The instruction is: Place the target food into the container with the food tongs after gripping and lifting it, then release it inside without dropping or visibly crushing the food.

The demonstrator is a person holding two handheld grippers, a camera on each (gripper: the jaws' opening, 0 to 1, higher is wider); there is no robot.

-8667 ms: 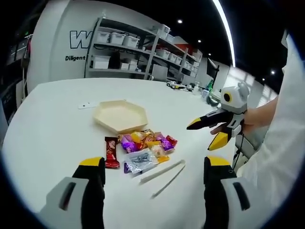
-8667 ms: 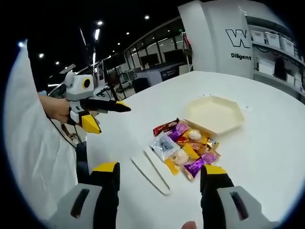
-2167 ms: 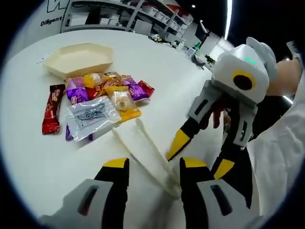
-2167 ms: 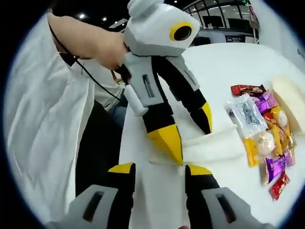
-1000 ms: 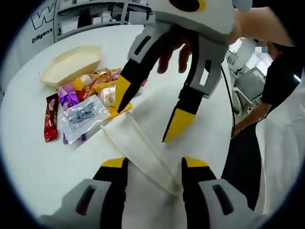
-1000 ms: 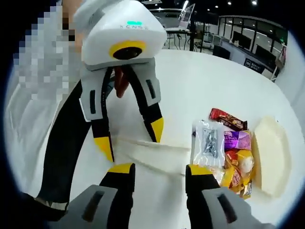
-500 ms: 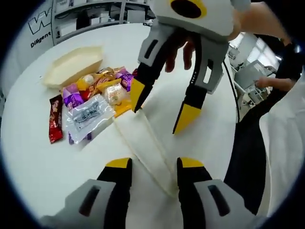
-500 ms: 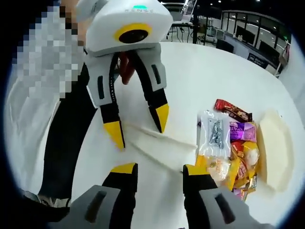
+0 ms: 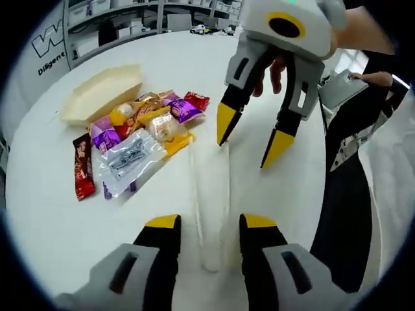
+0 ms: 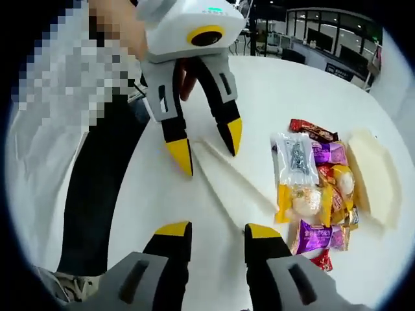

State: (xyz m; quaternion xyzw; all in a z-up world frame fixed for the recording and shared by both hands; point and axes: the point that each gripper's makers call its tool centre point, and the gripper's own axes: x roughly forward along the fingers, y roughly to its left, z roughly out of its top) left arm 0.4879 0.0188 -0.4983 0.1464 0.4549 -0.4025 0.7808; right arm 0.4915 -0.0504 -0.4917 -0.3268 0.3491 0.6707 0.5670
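- Left gripper (image 9: 202, 224): jaws parted, yellow tips straddling the near end of the tongs (image 9: 212, 207). Whether the tips touch the tongs, cannot tell.
- Right gripper (image 10: 214, 230): jaws released, a gap between the yellow tips, the tongs' (image 10: 235, 183) end lying just ahead of that gap. Not gripping anything.
- Seen from the left gripper view, the right gripper (image 9: 251, 141) hangs over the tongs' far end, held by a hand (image 9: 272, 65), jaws spread, one tip close to the tongs' end.
- Seen from the right gripper view, the left gripper (image 10: 207, 148) hangs over the opposite end, jaws spread, tips either side of the tongs.
- Tongs: pale, two long arms, lying flat on the white tabletop (image 9: 58, 220) between the two grippers.
- Food: a heap of wrapped sweets (image 9: 139, 116) beside the tongs, on the tabletop, untouched. Purple, yellow and orange wrappers.
- Clear packet (image 9: 126, 157) at the near edge of the heap, dark contents.
- Red bar (image 9: 82, 166) just beside the clear packet, at the outer side of the heap.
- Tray (image 9: 100, 92): cream, shallow, angular, lying just beyond the heap, nothing in it. In the right gripper view the tray (image 10: 376, 178) sits beside the sweets (image 10: 324, 194).
- Shelves (image 9: 130, 19) with bins stand beyond the tabletop.
- A person in white (image 10: 58, 149) stands at the tabletop's edge.
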